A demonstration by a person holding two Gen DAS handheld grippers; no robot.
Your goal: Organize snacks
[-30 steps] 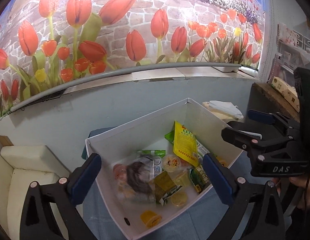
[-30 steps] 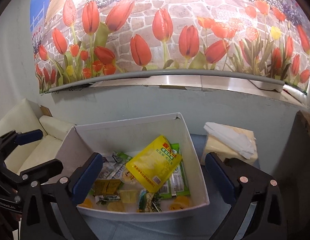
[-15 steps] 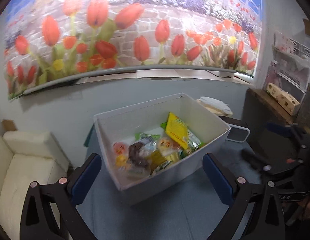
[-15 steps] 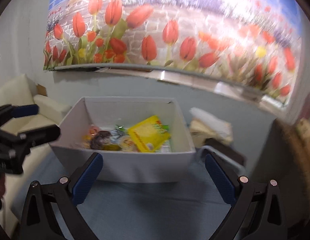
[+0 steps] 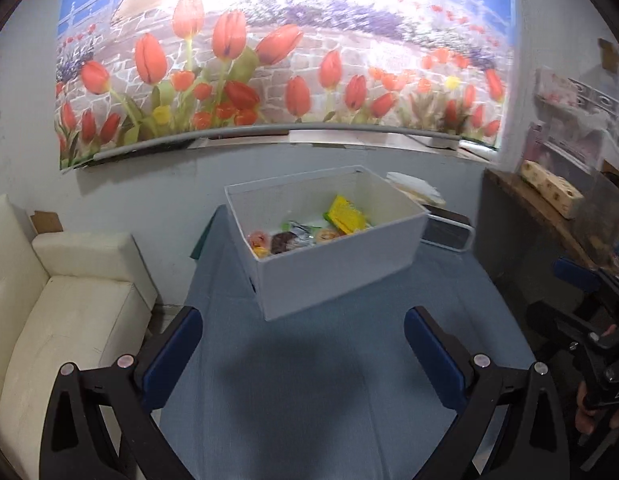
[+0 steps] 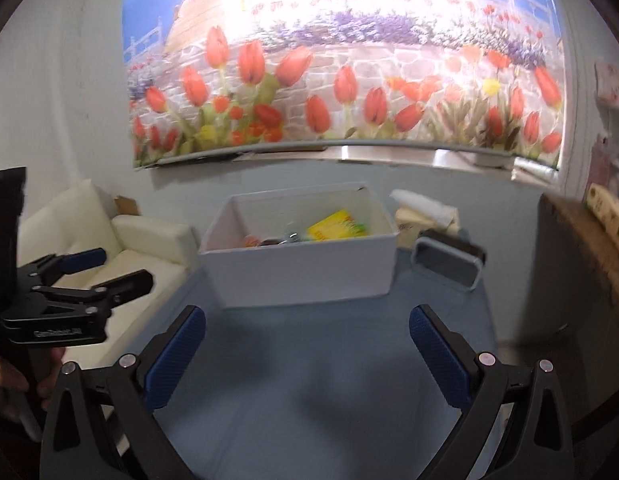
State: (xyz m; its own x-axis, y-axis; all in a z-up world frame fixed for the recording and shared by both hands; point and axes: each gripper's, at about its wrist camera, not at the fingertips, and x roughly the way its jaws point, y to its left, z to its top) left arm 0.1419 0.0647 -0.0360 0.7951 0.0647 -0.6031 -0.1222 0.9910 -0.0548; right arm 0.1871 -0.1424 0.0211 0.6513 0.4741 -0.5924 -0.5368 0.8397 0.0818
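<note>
Box [image 5: 333, 276] of snacks [image 5: 309, 232] at table's [image 5: 309, 400] far edge. Left tool [image 5: 303, 344] and right tool [image 6: 307, 344] wide open, holding nothing.

A white rectangular box [image 6: 305, 268] sits on blue cloth [image 6: 309, 380], holding what looks like a yellow snack packet [image 6: 335, 230]; right gripper [image 6: 307, 354] gapes empty.

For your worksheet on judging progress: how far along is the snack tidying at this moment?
Done: the snacks, a yellow packet among them, lie inside the white box on the blue cloth. In hand: nothing; the left gripper and right gripper are open and empty. Left: no loose snacks show, so seemingly little.
</note>
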